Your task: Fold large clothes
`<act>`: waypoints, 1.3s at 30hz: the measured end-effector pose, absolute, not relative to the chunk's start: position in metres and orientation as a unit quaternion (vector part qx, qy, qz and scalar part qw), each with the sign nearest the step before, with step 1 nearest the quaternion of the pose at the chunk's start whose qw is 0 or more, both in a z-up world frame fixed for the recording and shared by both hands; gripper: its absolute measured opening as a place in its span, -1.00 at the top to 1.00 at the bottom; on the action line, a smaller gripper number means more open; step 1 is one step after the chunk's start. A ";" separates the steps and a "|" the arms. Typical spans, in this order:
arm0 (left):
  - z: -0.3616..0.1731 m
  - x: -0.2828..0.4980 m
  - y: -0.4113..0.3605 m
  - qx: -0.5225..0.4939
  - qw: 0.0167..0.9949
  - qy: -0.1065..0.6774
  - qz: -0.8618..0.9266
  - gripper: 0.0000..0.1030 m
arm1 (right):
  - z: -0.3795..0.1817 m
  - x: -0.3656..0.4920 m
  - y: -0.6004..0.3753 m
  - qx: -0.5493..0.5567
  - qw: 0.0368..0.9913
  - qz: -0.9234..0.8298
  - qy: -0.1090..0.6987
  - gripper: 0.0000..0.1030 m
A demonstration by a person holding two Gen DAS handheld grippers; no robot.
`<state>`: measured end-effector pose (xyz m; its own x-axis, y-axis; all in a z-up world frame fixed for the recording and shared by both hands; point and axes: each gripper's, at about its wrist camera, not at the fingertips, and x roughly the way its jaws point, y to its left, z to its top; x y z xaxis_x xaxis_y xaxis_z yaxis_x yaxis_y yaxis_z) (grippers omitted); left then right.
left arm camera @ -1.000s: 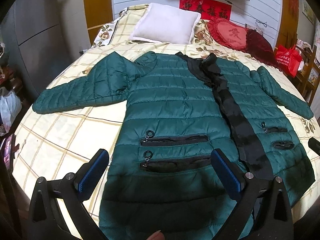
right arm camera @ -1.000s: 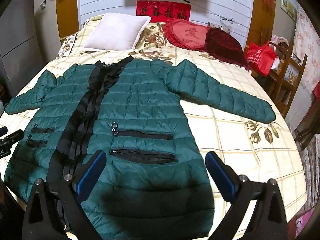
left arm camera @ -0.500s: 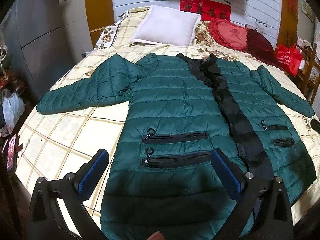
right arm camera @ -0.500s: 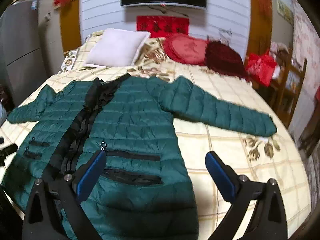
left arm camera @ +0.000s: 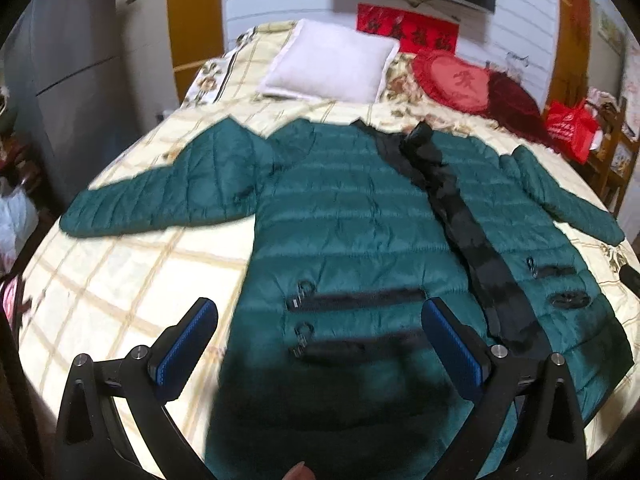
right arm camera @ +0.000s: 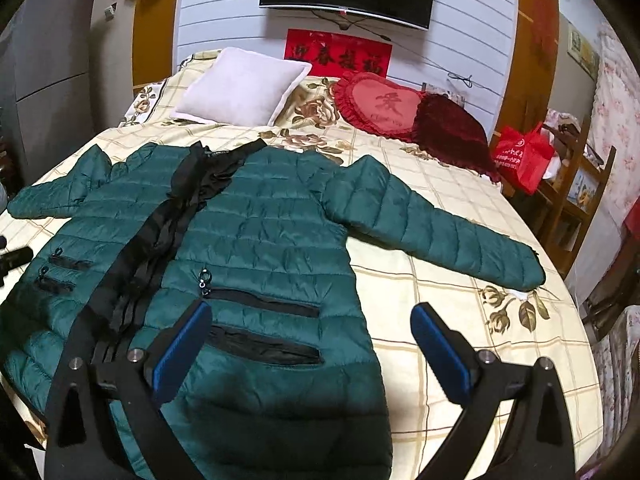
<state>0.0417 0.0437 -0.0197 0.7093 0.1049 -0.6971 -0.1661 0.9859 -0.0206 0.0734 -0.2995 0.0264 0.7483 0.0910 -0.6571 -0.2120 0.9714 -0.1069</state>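
A long dark green quilted jacket with a black front placket lies flat, face up, on the bed, both sleeves spread out to the sides. It also shows in the right wrist view. My left gripper is open and empty, held above the jacket's lower left part near the pocket zips. My right gripper is open and empty, above the jacket's lower right edge and the bedsheet. The right sleeve stretches toward the bed's right side.
The bed has a cream checked floral sheet. A white pillow, a red heart cushion and a dark red cushion lie at the head. A red bag sits on a wooden chair at the right. A grey cabinet stands at the left.
Both grippers have tilted up and moved a little; the left view has shifted left and the right view right, so more of the wall and TV shows. The jacket has not moved.
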 end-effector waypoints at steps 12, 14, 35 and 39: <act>-0.032 0.093 0.202 -0.179 0.892 0.395 0.126 -0.56 | 0.018 0.076 -0.291 -0.108 0.925 0.083 0.355 -0.96; -0.042 0.098 0.233 -0.223 0.881 0.399 0.126 -0.52 | 0.018 0.076 -0.289 -0.110 0.924 0.085 0.357 -0.96; -0.103 0.079 0.473 -0.446 0.829 0.275 0.196 -0.20 | -0.003 0.094 -0.277 -0.132 0.909 0.079 0.388 -0.96; -0.107 0.076 0.490 -0.485 0.819 0.240 0.189 -0.20 | -0.006 0.097 -0.276 -0.136 0.906 0.076 0.393 -0.96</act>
